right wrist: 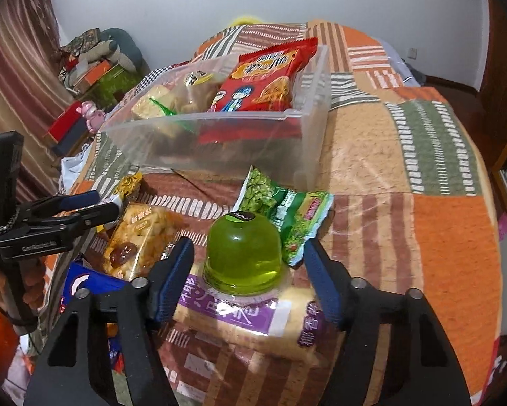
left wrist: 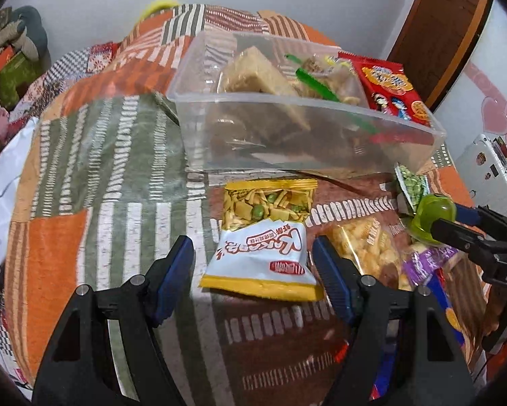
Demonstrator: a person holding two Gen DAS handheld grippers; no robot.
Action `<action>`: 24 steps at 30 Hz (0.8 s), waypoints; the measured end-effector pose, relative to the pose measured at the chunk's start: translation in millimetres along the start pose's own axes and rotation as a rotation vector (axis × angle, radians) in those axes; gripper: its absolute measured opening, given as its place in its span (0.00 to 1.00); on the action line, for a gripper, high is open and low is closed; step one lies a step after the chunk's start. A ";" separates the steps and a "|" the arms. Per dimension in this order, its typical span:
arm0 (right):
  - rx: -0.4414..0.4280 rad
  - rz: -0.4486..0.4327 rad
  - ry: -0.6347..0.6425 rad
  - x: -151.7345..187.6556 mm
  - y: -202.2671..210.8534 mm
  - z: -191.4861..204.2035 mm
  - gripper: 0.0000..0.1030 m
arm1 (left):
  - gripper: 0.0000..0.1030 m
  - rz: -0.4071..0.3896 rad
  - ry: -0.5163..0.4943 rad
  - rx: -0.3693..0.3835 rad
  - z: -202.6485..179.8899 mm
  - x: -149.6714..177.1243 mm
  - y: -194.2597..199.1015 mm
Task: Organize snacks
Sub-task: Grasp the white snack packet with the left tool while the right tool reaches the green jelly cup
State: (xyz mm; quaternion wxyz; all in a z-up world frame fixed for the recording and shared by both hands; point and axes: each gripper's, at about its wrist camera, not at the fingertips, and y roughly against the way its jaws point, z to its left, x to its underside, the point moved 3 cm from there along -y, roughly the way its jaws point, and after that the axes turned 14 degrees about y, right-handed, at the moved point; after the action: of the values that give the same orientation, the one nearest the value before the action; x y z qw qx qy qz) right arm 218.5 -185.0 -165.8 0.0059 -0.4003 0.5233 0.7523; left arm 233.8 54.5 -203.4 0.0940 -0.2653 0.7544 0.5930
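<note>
Sorting partly done: clear bin on the bedspread holds a red packet and several snacks, while left gripper, jaws apart, straddles a white-yellow packet and right gripper, jaws apart, flanks a green jelly cup.

The bin has cloudy walls, so the packs low inside it show only as brown smears — what they are cannot be told. In the left view the right gripper hides part of the pea pack, and its fingertips are lost behind the jelly cup. The blue pack is mostly covered by the left gripper's arm and the frame edge — its print is unreadable. The purple roll's far end sits under the cup.
</note>
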 end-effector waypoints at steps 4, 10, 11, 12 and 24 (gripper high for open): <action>-0.023 0.017 0.004 2.5 -6.7 2.5 0.48 | 0.71 0.009 0.010 -0.012 2.9 -1.0 -13.7; -0.015 0.006 0.009 4.5 -6.1 2.2 0.46 | 0.68 -0.023 -0.013 -0.014 2.0 -0.6 -16.8; -0.013 0.003 0.010 4.9 -4.9 2.0 0.46 | 0.60 -0.028 -0.016 -0.011 1.9 0.0 -15.9; -0.012 0.003 0.011 4.4 -4.6 1.8 0.46 | 0.57 -0.033 -0.018 -0.011 1.2 0.7 -15.7; 0.005 -0.058 0.024 -3.5 22.1 3.7 0.46 | 0.55 -0.073 -0.013 0.013 4.0 3.2 15.9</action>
State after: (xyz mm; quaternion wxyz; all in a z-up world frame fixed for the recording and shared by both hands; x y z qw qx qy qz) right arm 209.2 -190.6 -145.8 0.0226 -0.4242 0.5132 0.7458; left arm 222.3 59.8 -192.5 0.1222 -0.2884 0.7473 0.5861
